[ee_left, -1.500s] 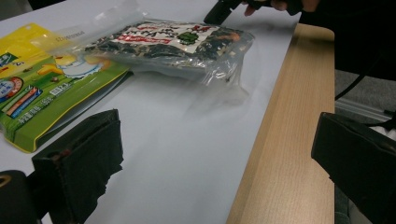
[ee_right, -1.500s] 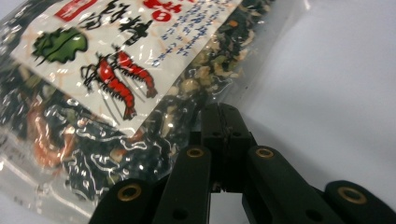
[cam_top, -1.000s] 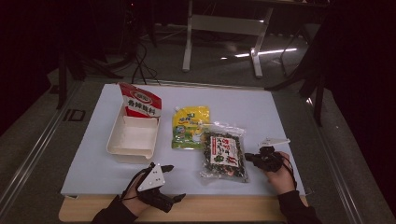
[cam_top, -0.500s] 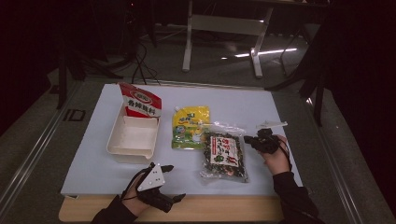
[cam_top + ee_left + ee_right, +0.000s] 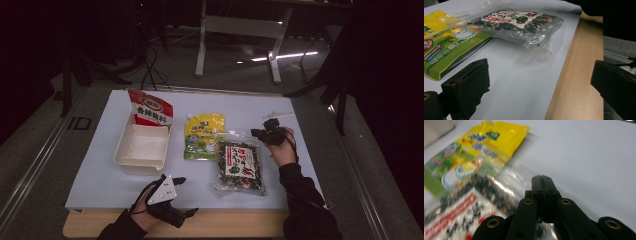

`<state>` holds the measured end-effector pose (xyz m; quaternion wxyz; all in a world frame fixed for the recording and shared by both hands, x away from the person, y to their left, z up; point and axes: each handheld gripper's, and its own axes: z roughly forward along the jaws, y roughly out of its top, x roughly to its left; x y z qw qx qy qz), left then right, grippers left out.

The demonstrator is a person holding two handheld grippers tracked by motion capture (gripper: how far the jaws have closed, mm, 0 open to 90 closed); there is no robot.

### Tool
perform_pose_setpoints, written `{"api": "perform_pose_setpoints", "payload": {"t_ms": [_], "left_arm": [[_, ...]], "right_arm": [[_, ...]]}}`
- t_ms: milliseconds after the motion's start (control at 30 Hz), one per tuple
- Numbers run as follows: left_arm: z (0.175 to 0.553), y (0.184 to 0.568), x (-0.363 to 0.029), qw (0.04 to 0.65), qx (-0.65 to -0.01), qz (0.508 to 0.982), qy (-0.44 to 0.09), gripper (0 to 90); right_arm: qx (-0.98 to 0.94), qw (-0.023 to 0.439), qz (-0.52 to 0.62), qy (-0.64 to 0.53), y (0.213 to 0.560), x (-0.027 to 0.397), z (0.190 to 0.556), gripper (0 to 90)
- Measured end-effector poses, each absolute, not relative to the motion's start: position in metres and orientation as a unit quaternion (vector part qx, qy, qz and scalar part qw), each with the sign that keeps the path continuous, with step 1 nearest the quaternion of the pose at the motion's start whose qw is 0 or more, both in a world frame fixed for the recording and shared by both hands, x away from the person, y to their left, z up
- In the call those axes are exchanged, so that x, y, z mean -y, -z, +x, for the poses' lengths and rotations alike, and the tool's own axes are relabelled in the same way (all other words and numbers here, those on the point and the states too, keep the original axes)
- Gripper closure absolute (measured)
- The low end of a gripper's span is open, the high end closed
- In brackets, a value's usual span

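Right gripper (image 5: 261, 133) clenched, apparently pinching clear top edge of seaweed packet (image 5: 241, 161); yellow pouch (image 5: 477, 152) ahead-left. Left gripper (image 5: 185, 197) released, idle. Step: lifting packet. Next: carry toward white tray (image 5: 142, 147), keeping pinch.

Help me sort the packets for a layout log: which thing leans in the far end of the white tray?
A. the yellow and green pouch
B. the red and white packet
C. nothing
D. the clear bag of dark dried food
B: in the high view the red and white packet stands tilted in the far end of the white tray, while the yellow pouch and clear bag lie flat on the table.
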<state>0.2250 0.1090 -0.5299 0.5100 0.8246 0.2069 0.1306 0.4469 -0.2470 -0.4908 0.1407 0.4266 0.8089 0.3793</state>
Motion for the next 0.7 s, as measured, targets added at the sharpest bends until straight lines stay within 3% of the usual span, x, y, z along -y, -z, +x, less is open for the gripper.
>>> {"api": "perform_pose_setpoints", "payload": {"t_ms": [367, 700], "left_arm": [[0.225, 0.531, -0.11, 0.512, -0.208, 0.824, -0.127, 3.1], [0.226, 0.532, -0.111, 0.512, -0.208, 0.824, -0.127, 3.1]], "right_arm": [[-0.814, 0.131, 0.446, -0.349, 0.506, 0.22, 0.493, 89.9], [-0.819, 0.113, 0.464, -0.318, 0.519, 0.213, 0.506, 90.0]]}}
